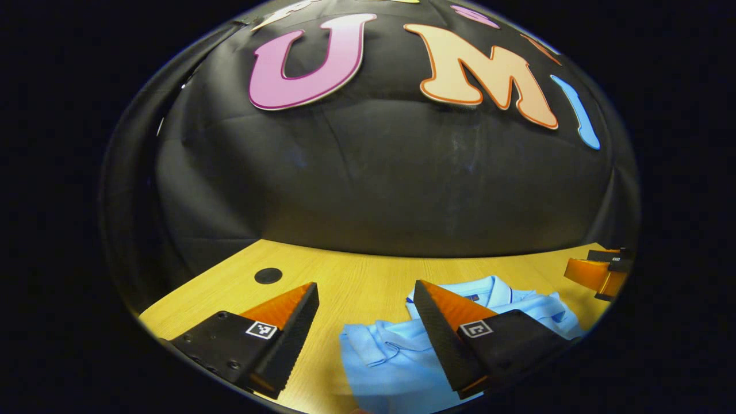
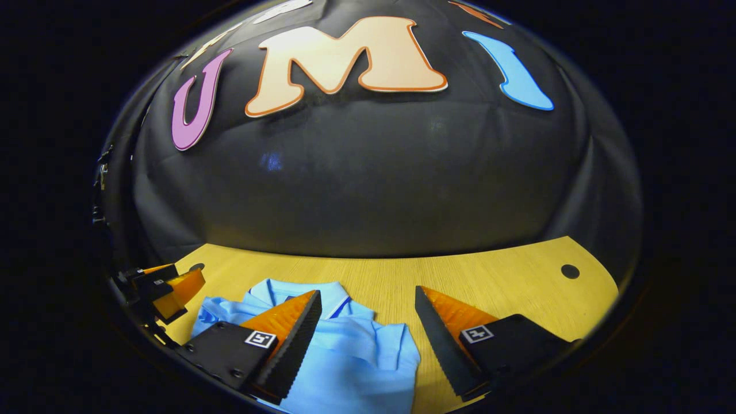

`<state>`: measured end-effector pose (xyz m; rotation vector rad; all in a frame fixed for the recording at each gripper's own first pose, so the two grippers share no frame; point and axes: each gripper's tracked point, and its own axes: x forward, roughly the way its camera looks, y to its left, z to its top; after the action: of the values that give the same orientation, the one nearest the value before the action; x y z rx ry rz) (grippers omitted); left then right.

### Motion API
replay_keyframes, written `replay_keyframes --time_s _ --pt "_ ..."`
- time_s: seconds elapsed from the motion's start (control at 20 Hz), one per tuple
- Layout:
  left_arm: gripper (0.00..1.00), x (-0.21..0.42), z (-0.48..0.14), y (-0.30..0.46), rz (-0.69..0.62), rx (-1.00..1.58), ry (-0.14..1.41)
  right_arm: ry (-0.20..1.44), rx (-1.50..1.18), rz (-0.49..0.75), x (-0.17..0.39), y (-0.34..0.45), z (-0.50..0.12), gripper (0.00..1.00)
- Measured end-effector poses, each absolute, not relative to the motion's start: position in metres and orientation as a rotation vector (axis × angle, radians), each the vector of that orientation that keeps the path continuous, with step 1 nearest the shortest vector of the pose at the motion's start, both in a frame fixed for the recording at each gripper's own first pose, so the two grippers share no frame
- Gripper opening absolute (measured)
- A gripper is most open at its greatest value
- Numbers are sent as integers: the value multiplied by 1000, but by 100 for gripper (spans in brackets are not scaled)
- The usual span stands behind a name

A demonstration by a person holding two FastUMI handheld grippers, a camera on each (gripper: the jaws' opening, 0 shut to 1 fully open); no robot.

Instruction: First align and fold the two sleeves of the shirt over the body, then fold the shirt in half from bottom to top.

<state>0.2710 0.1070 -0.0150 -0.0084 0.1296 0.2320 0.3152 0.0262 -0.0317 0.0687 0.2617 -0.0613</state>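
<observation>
Both grippers (image 1: pixel 366 290) (image 2: pixel 368 298) spread wide and empty above the light blue shirt (image 2: pixel 345 351) lying on the wooden table (image 2: pixel 489 276), sleeves apparently folded in already, so best lowered to pinch the near hem corners evenly.

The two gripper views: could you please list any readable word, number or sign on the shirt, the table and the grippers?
None can be read.
Left gripper: square black-and-white marker patterns on both fingers, no text.
Right gripper: the same kind of markers, no text.
Shirt: a small tag inside the collar, too small to read.
Table: no writing.
</observation>
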Motion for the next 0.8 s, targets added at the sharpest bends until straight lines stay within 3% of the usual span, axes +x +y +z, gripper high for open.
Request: replay_keyframes --time_s 0.65,0.7,0.8 --pt "97 145 23 59 106 -38 41 48 95 -18 166 10 42 98" --pt "98 133 27 59 104 -23 28 27 81 -10 150 13 47 94" --pt "98 113 31 58 102 -2 12 -7 56 0 127 17 57 98"
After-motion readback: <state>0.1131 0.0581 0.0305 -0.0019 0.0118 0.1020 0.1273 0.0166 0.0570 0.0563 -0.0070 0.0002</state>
